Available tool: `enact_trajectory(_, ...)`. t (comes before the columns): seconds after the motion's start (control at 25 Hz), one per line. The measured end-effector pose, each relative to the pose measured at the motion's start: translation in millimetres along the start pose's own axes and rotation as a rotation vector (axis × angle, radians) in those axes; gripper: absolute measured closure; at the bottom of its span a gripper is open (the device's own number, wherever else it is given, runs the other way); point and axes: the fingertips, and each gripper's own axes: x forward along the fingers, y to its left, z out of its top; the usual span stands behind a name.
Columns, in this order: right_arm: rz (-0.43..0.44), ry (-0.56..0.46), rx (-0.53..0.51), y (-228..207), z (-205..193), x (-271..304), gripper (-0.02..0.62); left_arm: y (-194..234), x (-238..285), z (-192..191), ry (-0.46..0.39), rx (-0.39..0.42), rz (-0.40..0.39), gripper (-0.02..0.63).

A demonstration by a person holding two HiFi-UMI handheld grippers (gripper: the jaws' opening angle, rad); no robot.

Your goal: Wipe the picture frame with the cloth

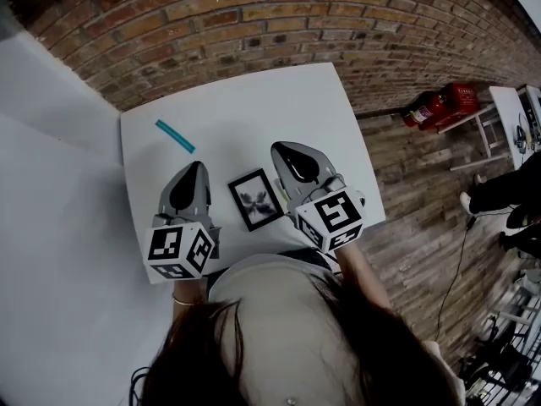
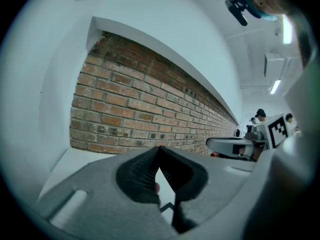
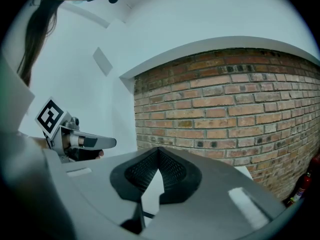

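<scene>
Left claw (image 2: 159, 149) is fully closed, pads pressed tip to tip with nothing between them. Same deal with the right claw (image 3: 159, 150): jaws together, not gripping anything. Both are held a bit above the desk (image 1: 254, 100), pointing away from the person and roughly toward the brick wall (image 1: 254, 24), tilted only slightly down.

From the head view they sit side by side, with the frame (image 1: 256, 199) lying flat on the desk in the gap between them. It's a small black-rimmed one with a greyish picture inside, turned a little askew, close to the person's edge of the desk. Neither claw touches it. The left claw is just to its left, the right claw just to its right and reaching a little further out.

Further out on the left there's a thin teal strip (image 1: 175, 136) lying diagonally on the white top, well apart from the frame and out past the left claw's tip. Might be the cloth folded up tight, honestly can't tell from here.

Each gripper view catches the other claw off to the side with its marker cube, and the brick wall straight ahead over the far edge of the desk.

Off to the right on the wooden floor (image 1: 406, 201), a couple of red fire extinguishers (image 1: 439, 106) lie by the wall, beside another white table (image 1: 507, 112).
</scene>
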Motion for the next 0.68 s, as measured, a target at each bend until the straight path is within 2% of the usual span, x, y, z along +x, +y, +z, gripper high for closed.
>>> enact_trajectory(0.68,-0.034,0.015,0.011,-6.7,-7.1,4.7,0.591,3.6,9.7,-9.7,0.043,-0.014,-0.022,0.606)
